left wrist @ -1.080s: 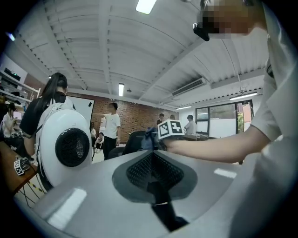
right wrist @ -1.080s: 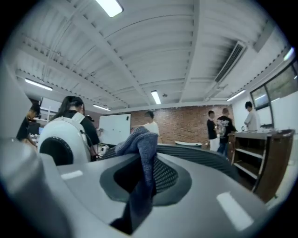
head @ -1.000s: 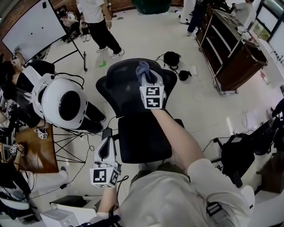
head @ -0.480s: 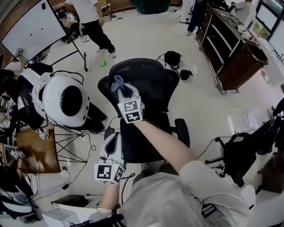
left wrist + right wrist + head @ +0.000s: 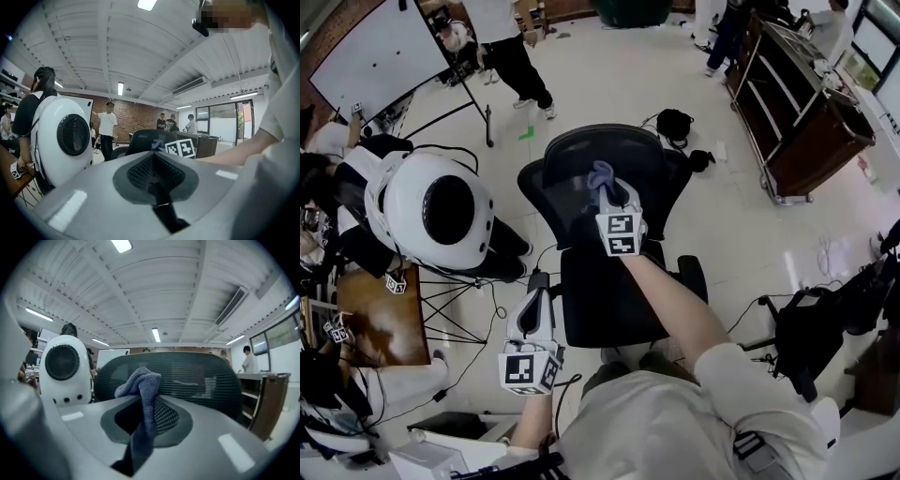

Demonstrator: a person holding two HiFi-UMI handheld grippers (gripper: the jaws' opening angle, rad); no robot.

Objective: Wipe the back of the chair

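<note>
The black office chair stands in front of me, its mesh back [image 5: 628,150] facing me above the seat [image 5: 600,300]. My right gripper [image 5: 606,186] is shut on a blue-grey cloth [image 5: 601,174] and holds it against the middle of the back's front face. In the right gripper view the cloth [image 5: 140,383] sticks up from the shut jaws, right before the mesh back [image 5: 201,376]. My left gripper [image 5: 535,284] hangs low beside the seat's left armrest, shut with nothing in it. The left gripper view has the chair back [image 5: 140,139] in the distance.
A large white round device [image 5: 441,211] stands close on the chair's left, above a wooden table [image 5: 380,323]. A whiteboard [image 5: 370,52] and a standing person [image 5: 516,56] are at the back left. A wooden cabinet [image 5: 811,103] stands back right. Black bags [image 5: 675,122] lie on the floor.
My right gripper swept the cloth left across the chair back, then came back right to the middle. The left gripper has barely moved.
</note>
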